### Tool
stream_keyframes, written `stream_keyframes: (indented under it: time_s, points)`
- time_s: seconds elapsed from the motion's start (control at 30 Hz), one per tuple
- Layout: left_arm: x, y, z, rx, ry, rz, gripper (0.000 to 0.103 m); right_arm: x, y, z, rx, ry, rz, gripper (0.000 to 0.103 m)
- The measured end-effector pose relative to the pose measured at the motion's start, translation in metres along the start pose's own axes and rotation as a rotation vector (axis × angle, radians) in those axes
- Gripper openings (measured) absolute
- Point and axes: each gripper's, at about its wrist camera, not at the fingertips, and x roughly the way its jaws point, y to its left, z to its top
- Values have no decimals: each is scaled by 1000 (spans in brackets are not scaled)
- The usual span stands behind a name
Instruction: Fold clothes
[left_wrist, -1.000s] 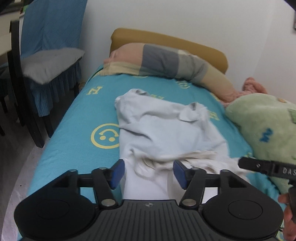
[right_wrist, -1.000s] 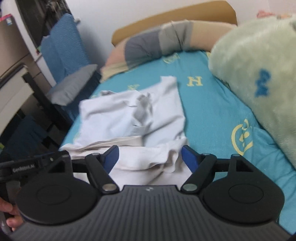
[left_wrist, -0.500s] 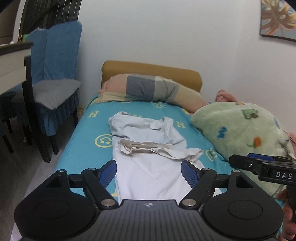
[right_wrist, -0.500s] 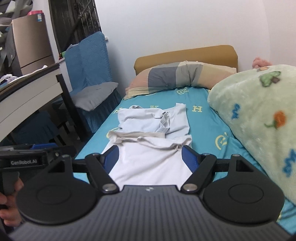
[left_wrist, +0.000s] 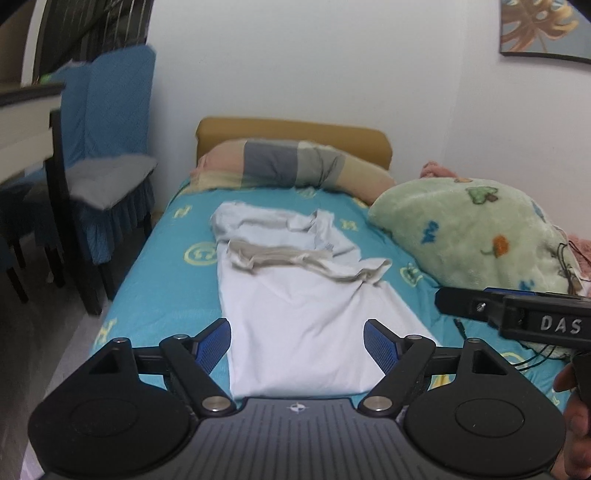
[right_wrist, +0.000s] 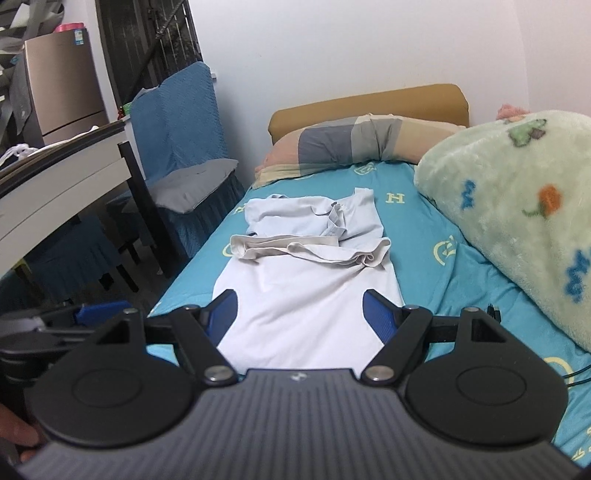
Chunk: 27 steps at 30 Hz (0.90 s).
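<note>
While the shirt (left_wrist: 303, 310) lies on the bed (left_wrist: 166, 273), folded over at its far end, my left tongs (left_wrist: 297, 341) and right tongs (right_wrist: 299, 314) hang wide open, holding nothing.

Both grippers have been drawn back and raised from the white garment (left_wrist: 310, 314) over the last second; the left gripper (left_wrist: 297, 345), earlier held low over the rumpled hem fold with its jaws part closed around the cloth, is now held above the near end of the garment with its jaws spread wide and nothing between them; the right gripper (right_wrist: 299, 314) has likewise been pulled away, its jaws kept wide; the garment, formerly seen only in part, is now seen whole along the bed (left_wrist: 166, 280).
</note>
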Motion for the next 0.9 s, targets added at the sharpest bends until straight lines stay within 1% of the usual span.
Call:
stream_keyframes:
  time_s: [0.1,0.23,0.4,0.63,0.67,0.7,0.8,0.9]
  points:
    - [5,10,-3,-35,27,1,81,0,1,-5,7,3,-3,77]
    - [11,22,-6,-92,67,9,81,-1,-5,1,38,-17,-9,77]
    - [13,26,-7,-147,101,34,81,-3,-12,9,76,-42,-16,77]
    - [4,8,2,-127,84,92,83,-5,-30,13,139,-46,-11,77]
    - [4,5,4,-128,88,94,83,-5,-33,14,148,-45,-9,79]
    - [4,1,6,-132,93,94,83,-5,-36,14,157,-43,-7,84]
    - [4,-7,11,-156,112,81,84,-6,-46,15,187,-39,-2,84]
    - [8,-11,14,-200,142,62,86,-3,-61,13,274,-12,13,84]
